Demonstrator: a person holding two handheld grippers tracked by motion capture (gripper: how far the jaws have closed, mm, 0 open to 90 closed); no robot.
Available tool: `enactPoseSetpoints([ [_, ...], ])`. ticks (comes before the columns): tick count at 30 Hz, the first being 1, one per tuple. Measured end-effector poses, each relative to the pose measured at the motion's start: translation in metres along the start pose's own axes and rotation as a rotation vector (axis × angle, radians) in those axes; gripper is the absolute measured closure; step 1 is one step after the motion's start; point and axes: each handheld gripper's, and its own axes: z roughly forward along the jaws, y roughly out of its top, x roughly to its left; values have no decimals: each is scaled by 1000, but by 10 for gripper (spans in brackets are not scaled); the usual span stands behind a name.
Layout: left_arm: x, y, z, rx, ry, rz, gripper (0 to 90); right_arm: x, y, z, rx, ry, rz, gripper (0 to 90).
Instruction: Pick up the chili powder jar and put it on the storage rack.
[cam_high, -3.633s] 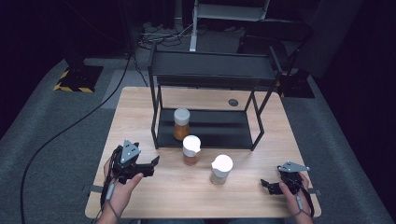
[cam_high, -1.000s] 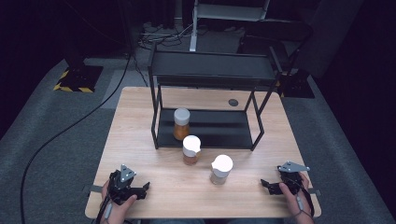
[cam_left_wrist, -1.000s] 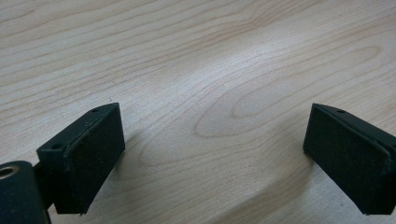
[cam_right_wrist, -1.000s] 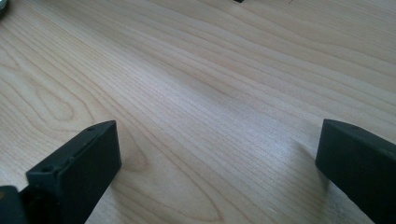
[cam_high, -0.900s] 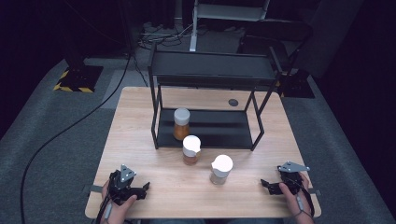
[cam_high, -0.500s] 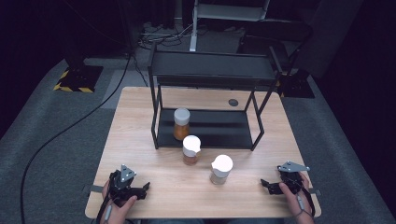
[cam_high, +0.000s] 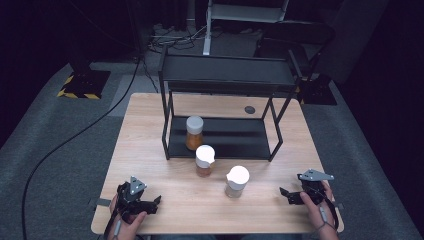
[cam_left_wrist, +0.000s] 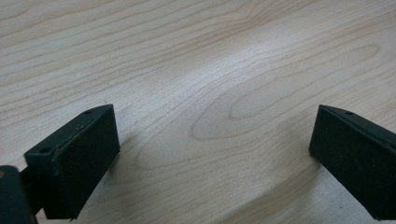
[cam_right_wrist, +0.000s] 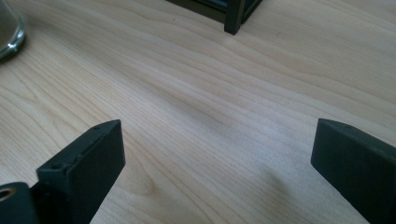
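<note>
Worktop (cam_high: 150, 130) of pale wood in the high view: the left gripper (cam_high: 150, 204) rests at its near left corner, the right gripper (cam_high: 287, 195) at the near right, both empty. Between them stand two upright white-capped jars (cam_high: 237, 181), a third (cam_high: 194, 132) on the black rack (cam_high: 225, 75); no label is readable.

In the left gripper view, the jaws gape wide, having just been opening, bare wood between.

In the right gripper view, the jaws stand wide, having just been closing slightly, nothing between; a rack leg (cam_right_wrist: 233, 16) stands ahead.
</note>
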Motion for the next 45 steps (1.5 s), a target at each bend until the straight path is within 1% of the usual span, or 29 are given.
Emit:
enactPoseSetpoints([
  [9, 0, 0, 0, 0, 1, -2, 6, 1, 11, -4, -15, 3, -7, 28],
  [20, 0, 0, 0, -1, 0, 0, 6, 5, 25, -16, -33, 16, -8, 34],
  [22, 0, 0, 0, 0, 0, -1, 6, 8, 29, -17, -34, -1, -20, 41],
  [26, 0, 0, 0, -1, 0, 0, 5, 11, 36, -20, -44, -15, -19, 49],
  [31, 0, 0, 0, 2, -1, 1, 2, 15, 46, -26, -58, -17, -12, 49],
  [36, 0, 0, 0, 1, -1, 1, 2, 18, 58, -32, -64, -35, -10, 56],
  [41, 0, 0, 1, 1, -1, 1, 2, 20, 63, -34, -66, -42, -16, 57],
  [45, 0, 0, 1, 1, -1, 1, 2, 23, 69, -35, -71, -43, -11, 57],
])
